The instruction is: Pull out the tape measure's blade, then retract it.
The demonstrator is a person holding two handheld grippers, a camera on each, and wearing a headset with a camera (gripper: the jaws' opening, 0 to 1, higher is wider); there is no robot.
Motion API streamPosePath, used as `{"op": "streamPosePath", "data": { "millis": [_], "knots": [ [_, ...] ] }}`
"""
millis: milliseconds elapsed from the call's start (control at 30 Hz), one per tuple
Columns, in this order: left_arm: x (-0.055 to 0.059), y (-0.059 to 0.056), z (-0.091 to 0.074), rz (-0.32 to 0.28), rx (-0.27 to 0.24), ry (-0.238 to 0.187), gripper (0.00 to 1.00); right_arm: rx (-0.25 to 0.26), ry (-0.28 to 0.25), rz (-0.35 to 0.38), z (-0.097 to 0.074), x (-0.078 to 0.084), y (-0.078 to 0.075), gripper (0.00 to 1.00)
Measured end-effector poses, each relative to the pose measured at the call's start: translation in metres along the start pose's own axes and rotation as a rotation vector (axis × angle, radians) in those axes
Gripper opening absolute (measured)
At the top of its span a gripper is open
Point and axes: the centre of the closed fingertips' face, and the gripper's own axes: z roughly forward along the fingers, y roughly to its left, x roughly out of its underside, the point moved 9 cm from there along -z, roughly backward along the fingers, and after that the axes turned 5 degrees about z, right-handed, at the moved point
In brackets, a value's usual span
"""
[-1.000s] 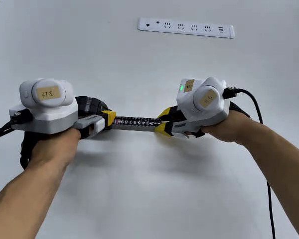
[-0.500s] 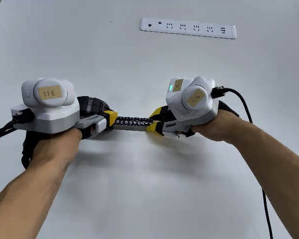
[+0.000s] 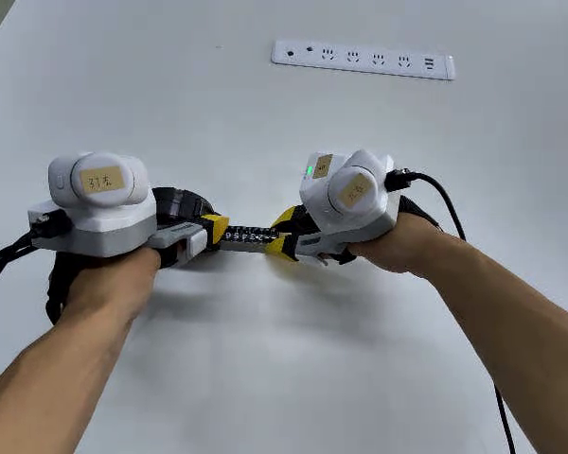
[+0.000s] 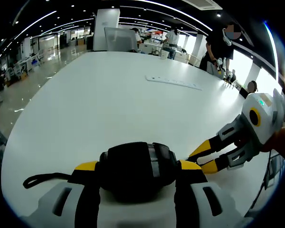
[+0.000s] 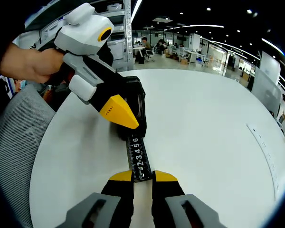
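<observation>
Right, both claws are locked on. The left claw is clenched around the black body of the tape measure, its yellow-tipped jaws pressing the case from either side. In the left gripper view the case sits squarely between those jaws, and a thin black strap trails out on the table to the left of them.

Across from it, the right claw pinches the free end of the blade. The right gripper view shows it nicely: the dark blade runs straight ahead from between the two yellow tips to the case, and the numerals 2 to 6 are readable just ahead of the jaws. A short stretch of blade is out, spanning the gap between the two claws, which face each other tip to tip and stand near one another. The blade hangs just above the white table, and so does the case.

The person's left hand grips the left tool from below and the right hand wraps the other one. A black cable loops away behind the right claw. A white power strip lies well beyond both claws, on the far part of the table. A grey mesh chair stands off the table's edge, beside the left claw as the right gripper view shows it.
</observation>
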Motion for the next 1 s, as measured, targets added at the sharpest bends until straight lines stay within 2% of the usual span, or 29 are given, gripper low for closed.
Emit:
{"op": "streamPosePath", "data": {
  "millis": [1000],
  "knots": [
    [0.000,0.001,0.001,-0.007,0.008,0.005,0.59,-0.016,-0.027,-0.019,0.023,-0.021,0.009,0.10]
  ]
}}
